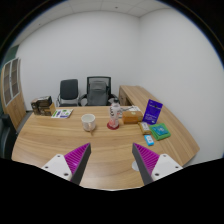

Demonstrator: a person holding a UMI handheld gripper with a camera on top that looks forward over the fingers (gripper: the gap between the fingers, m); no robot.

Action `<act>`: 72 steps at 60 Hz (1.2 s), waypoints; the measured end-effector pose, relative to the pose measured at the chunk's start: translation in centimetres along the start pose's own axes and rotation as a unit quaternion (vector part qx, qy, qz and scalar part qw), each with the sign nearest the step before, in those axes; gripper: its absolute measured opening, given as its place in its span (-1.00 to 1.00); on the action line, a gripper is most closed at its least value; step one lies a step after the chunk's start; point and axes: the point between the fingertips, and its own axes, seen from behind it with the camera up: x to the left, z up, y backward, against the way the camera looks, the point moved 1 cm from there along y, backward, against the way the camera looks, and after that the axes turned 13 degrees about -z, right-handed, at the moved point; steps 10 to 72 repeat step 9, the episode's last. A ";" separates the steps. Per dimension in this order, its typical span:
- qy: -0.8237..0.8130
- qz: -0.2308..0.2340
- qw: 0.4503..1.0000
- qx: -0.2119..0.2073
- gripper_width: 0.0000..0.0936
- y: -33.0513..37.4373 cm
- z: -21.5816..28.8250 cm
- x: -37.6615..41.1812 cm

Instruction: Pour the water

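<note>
Two purple-padded fingers of the gripper (110,160) spread apart, holding nothing | pale round cup (88,121) and small clear bottle (115,107) stand well beyond them on light wooden table (60,140) | approach likely pending.

An office or small meeting room; a long wooden desk (60,140) with boxes and papers toward its far edge; two black office chairs (84,92) behind that edge; plain white walls (95,45); a wooden cabinet (12,90) beside the desk's left end.
</note>
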 end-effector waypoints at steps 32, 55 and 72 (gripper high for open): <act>0.000 -0.001 1.000 -0.007 0.84 1.0 0.8 -0.2; 0.000 -0.001 1.000 -0.007 0.84 1.0 0.8 -0.2; 0.000 -0.001 1.000 -0.007 0.84 1.0 0.8 -0.2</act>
